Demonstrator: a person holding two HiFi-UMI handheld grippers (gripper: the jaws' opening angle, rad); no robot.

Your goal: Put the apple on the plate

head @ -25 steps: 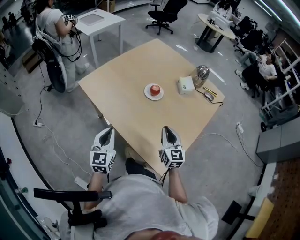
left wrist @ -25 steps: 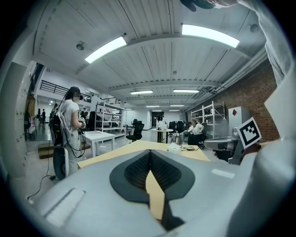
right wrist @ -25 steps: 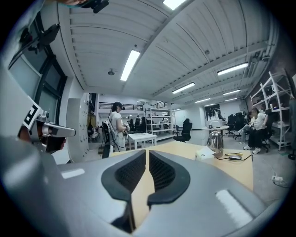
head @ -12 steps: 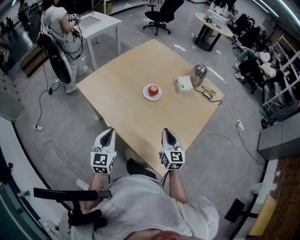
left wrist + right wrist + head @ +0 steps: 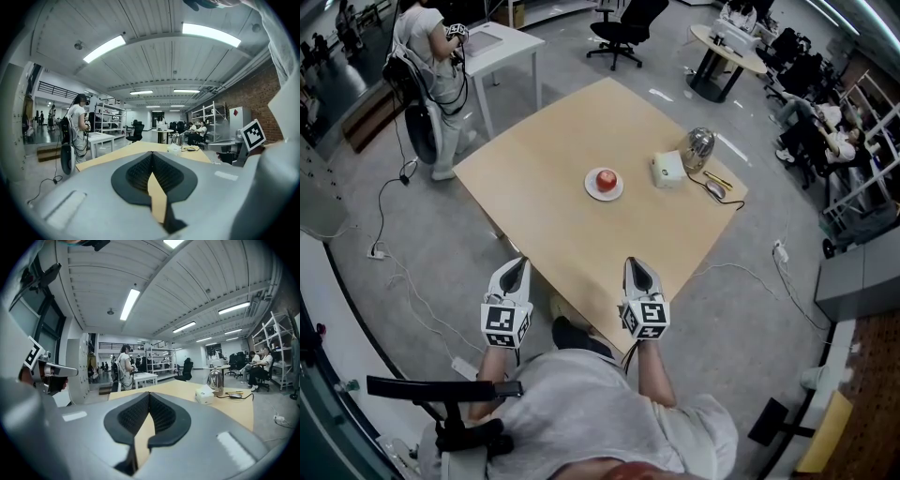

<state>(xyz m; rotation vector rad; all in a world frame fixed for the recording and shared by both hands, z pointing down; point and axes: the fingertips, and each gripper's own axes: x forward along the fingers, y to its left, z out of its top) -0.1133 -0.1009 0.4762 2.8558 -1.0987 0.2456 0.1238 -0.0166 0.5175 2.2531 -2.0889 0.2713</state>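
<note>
We have the apple [image 5: 607,180] sitting on the plate [image 5: 591,188] in the middle of the table [image 5: 534,159], so the job looks done to us. The left gripper [image 5: 515,263] and right gripper [image 5: 637,262] hang at the near edge, well apart from the plate. Both pairs of jaws are closed tip to tip with nothing between them.

So what can spoil it now? Mostly us. The apple is round and the plate is shallow, so we judge that a knock against the table edge could rock it off. Reaching back in with closed jaws could shove the plate toward the box [image 5: 668,171] and kettle [image 5: 700,147]. Best we keep clear.
</note>
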